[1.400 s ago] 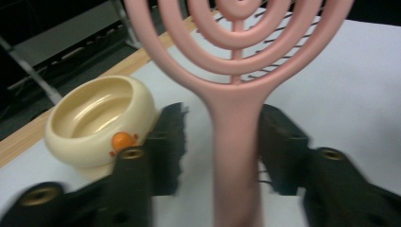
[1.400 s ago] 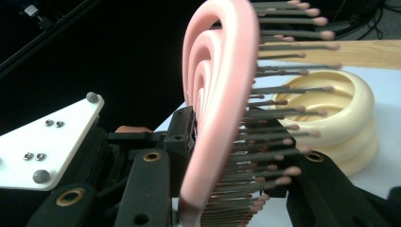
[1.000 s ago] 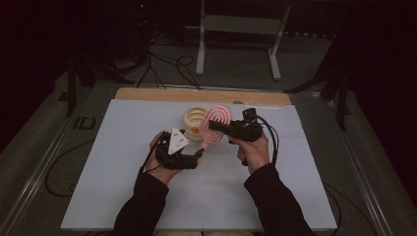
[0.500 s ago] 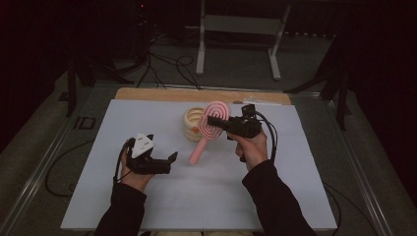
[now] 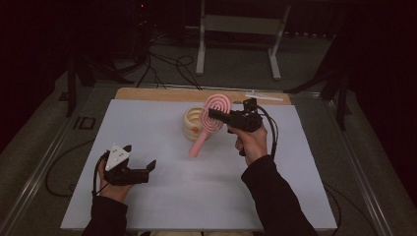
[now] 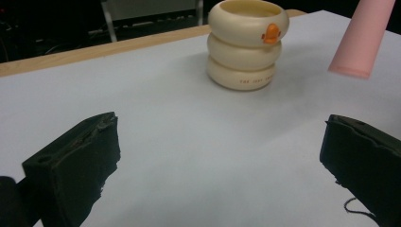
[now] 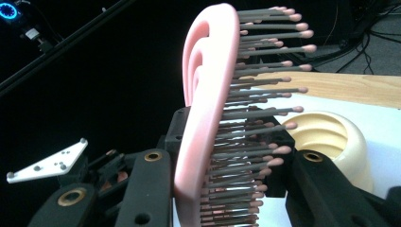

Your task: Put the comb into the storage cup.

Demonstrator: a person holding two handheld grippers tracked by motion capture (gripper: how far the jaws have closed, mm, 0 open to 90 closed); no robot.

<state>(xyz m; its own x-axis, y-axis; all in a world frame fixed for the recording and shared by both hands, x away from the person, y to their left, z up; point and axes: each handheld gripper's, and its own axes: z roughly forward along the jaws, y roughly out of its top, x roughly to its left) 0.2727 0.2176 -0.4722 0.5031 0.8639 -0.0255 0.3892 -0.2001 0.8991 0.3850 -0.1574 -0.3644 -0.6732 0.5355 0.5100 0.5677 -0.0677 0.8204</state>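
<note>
Since a second ago the left claw (image 5: 142, 169) has drawn away from the pink hairbrush (image 5: 212, 120) toward the desk's (image 5: 147, 128) near left corner, its jaws having just been opening; now they gape with nothing between them. Over on the right, the right claw (image 5: 212, 114) is clenched on the brush's round head, holding it tilted in the air just beside the cream ringed cup (image 5: 193, 123), handle slanting down.
</note>
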